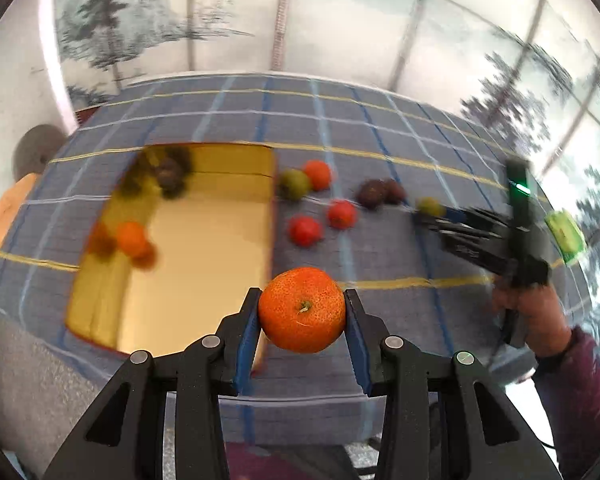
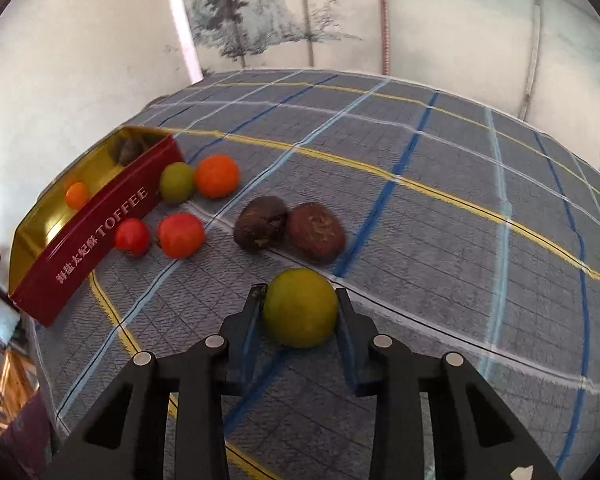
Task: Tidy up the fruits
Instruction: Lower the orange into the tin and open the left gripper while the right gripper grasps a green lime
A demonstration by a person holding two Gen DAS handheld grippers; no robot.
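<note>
My left gripper [image 1: 303, 309] is clamped on a round orange mandarin [image 1: 302, 309], held clear above the near edge of the gold-lined red rectangular tin [image 1: 204, 248]; my right gripper [image 2: 300, 312] has its pads pressed on a round green citrus fruit [image 2: 300, 308] down on the blue-grey checked tablecloth [image 2: 440, 232]. Only the right view reads the tin's side, lettered TOFFEE [image 2: 122, 216], and shows two dark wrinkled brown fruits [image 2: 290, 230] sharply; only the left view shows my hand [image 1: 532, 312] on the right tool. Left view is motion-blurred; the tin's contents are smeared, an orange fruit [image 1: 131, 238] and dark shapes that I cannot identify.
</note>
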